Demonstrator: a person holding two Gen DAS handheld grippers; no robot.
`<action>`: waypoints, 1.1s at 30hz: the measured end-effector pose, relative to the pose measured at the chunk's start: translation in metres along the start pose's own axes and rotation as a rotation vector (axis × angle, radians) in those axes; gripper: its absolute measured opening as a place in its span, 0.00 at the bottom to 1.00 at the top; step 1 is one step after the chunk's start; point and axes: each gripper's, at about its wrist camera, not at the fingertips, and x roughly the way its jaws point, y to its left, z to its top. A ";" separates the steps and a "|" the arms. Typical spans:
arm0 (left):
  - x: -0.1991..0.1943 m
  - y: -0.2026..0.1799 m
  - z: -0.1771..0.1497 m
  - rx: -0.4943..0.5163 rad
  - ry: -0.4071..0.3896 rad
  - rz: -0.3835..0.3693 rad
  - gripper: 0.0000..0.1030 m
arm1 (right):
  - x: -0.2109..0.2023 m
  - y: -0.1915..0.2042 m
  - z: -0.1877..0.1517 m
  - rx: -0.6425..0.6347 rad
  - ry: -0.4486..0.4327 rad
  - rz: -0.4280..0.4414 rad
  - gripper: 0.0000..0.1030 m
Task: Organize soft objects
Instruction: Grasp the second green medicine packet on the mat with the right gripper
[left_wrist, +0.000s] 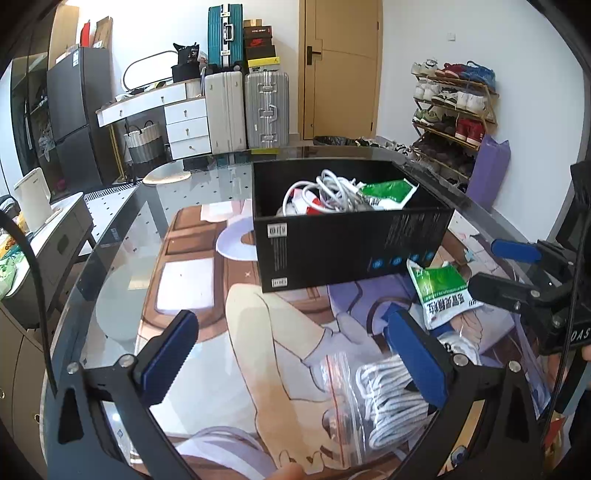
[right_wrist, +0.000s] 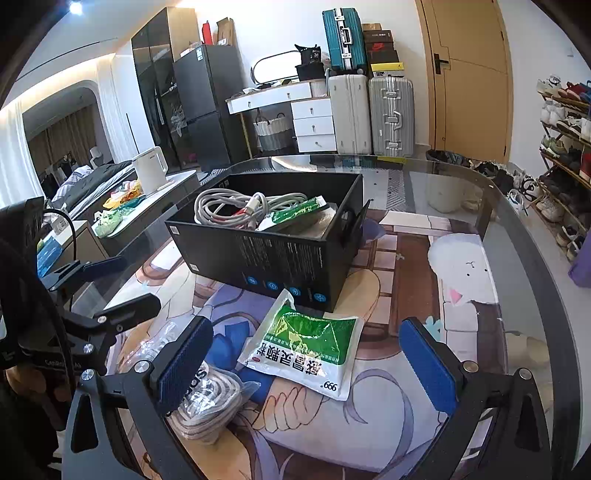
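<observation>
Left wrist view: left claw (left_wrist: 295, 363) is seen wide open, nothing held, blue ribbed pads on black arms. A clear zip bag of coiled white cord (left_wrist: 376, 402) lies on the bench (left_wrist: 122, 236) low between the fingers, partly under the right-hand pad. The green-and-white pouch (left_wrist: 441, 291) lies flat further off to the right, just in front of the black box (left_wrist: 347, 240) corner. The right claw (left_wrist: 495, 269) is seen from the side at the right edge, its lower finger over the pouch edge; contact cannot be told. The box is rigid matte card, open-topped, holding a tangle of white cable (left_wrist: 332, 192) and a second green pouch (left_wrist: 388, 194). The bench top is glossy glass over a printed cartoon mat.

Right wrist view: right claw (right_wrist: 310, 362) is seen fully spread and empty. The green-and-white pouch (right_wrist: 306, 347) lies flat between the pads, slightly nearer the left one, untouched, crinkled glossy film with printed characters. The bagged cord (right_wrist: 207, 402) sits under the left pad. The black box (right_wrist: 266, 236) stands just beyond the pouch, grey-white cable (right_wrist: 236, 206) coiled inside. The left claw (right_wrist: 122, 284) is seen at the left edge, fingers apart, nothing between them
</observation>
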 end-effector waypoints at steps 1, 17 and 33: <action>0.001 0.000 -0.001 0.001 0.003 0.001 1.00 | 0.001 -0.001 0.000 0.001 0.002 -0.002 0.99; 0.001 -0.005 -0.007 0.020 0.017 -0.026 1.00 | 0.026 -0.011 -0.008 0.039 0.109 -0.002 0.99; 0.003 -0.003 -0.008 0.019 0.026 -0.042 1.00 | 0.066 0.003 0.006 0.030 0.242 -0.050 0.99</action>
